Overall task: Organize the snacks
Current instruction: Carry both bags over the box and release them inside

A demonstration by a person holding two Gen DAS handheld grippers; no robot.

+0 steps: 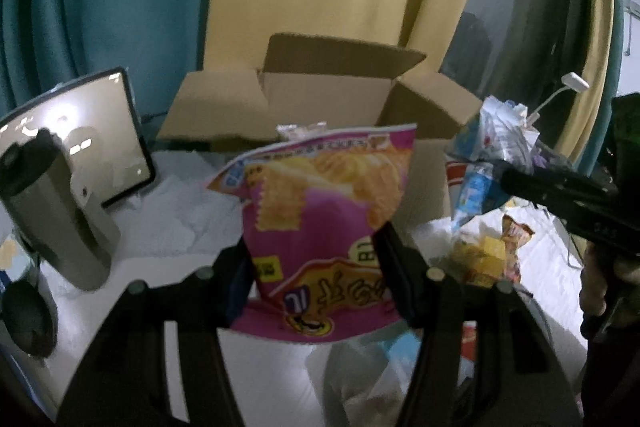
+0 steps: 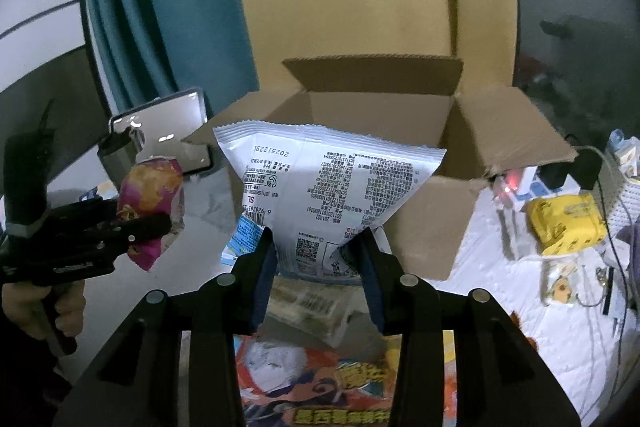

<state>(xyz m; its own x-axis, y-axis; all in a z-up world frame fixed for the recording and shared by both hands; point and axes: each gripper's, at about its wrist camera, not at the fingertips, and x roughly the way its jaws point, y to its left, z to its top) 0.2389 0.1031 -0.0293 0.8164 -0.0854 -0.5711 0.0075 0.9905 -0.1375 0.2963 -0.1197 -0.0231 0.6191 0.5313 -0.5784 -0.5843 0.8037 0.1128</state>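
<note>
Snack bags hang before an open brown cardboard box point(image 2: 372, 131): the left gripper point(image 1: 316, 259) pinches a pink crinkly chip bag point(image 1: 320, 207), the right gripper point(image 2: 316, 255) a white foil bag point(image 2: 332, 183). Both are held only by their lower ends, so either could slip or catch the box flaps.

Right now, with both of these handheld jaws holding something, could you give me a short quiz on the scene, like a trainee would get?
1. True or false: the cardboard box behind the bags has its flaps open.
2. Which gripper holds the pink snack bag: A) left, B) right, C) neither?
3. Fill in: the right gripper is shut on a ____ bag with its printed back showing.

Key:
1. True; the flaps stand open in both wrist views.
2. A; the left gripper pinches it near the bag's lower half.
3. White.
</note>
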